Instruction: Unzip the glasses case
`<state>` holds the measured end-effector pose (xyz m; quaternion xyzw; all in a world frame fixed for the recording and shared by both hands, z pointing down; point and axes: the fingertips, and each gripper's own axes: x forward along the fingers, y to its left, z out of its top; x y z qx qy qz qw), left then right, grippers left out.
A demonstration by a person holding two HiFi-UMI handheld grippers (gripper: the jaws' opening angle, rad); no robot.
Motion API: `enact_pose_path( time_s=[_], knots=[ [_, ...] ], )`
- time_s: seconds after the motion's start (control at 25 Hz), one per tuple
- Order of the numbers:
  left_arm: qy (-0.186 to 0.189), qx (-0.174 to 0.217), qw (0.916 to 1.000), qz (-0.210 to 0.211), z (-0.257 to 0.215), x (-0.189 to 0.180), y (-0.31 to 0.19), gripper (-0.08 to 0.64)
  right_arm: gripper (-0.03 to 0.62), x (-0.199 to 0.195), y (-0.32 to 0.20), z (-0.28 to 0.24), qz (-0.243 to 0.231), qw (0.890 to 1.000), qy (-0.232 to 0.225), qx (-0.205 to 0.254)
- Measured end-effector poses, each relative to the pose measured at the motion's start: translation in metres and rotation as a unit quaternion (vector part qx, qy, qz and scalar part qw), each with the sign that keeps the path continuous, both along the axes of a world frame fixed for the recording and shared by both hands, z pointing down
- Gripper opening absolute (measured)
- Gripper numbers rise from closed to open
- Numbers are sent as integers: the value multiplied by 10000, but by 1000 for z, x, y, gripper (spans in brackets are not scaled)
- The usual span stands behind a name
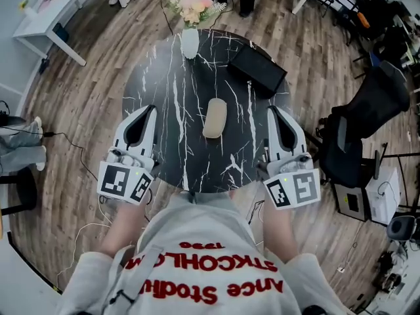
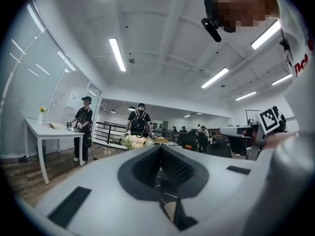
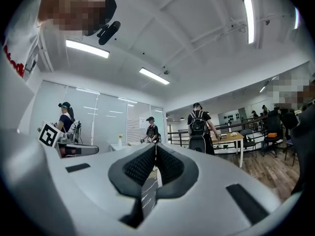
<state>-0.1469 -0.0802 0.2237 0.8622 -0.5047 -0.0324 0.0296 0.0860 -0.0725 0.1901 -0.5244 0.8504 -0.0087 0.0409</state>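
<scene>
A beige oval glasses case [image 1: 214,118] lies closed in the middle of the round black marble table [image 1: 170,97]. My left gripper [image 1: 151,109] hovers level at the table's left edge, a hand's width left of the case, its jaws together with nothing between them. My right gripper [image 1: 270,109] mirrors it at the right edge, also shut and empty. In the left gripper view the jaws [image 2: 160,149] meet, and a beige patch of the case [image 2: 170,210] shows low in the gap. In the right gripper view the jaws [image 3: 155,149] are pressed together too.
A flat black box [image 1: 257,69] lies at the table's back right. A white vase [image 1: 189,42] with pale flowers [image 1: 193,5] stands at the far edge. A black office chair [image 1: 367,110] is to the right on the wooden floor. People stand in the background.
</scene>
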Motion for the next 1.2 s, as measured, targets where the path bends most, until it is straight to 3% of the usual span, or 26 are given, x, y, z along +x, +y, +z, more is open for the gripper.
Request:
enact_pose_path(
  time_s=[0.32, 0.56, 0.72, 0.88, 1.0, 1.08, 1.2],
  knots=[
    [34, -233, 9991, -363, 33, 30, -56, 9, 17, 36, -79, 44, -530, 9978, 72, -396],
    [-10, -635, 9977, -249, 68, 51, -79, 9, 17, 25, -101, 81, -927, 9928, 240, -726],
    [-113, -908, 9958, 97, 95, 73, -89, 9, 17, 13, -107, 104, -1181, 9879, 444, -901],
    [-150, -1221, 9893, 783, 124, 99, -95, 8, 17, 4, -118, 145, -1299, 9811, 791, -1198],
    [-128, -1388, 9852, 1001, 143, 110, -101, 8, 17, -4, -128, 178, -1404, 9744, 1004, -1437],
    [-231, -1485, 9828, 1071, 161, 116, -106, 8, 17, -9, -132, 202, -1587, 9664, 1231, -1604],
    [-472, -1698, 9762, 1265, 191, 128, -111, 8, 17, -17, -136, 240, -2062, 9455, 1704, -1858]
  ],
)
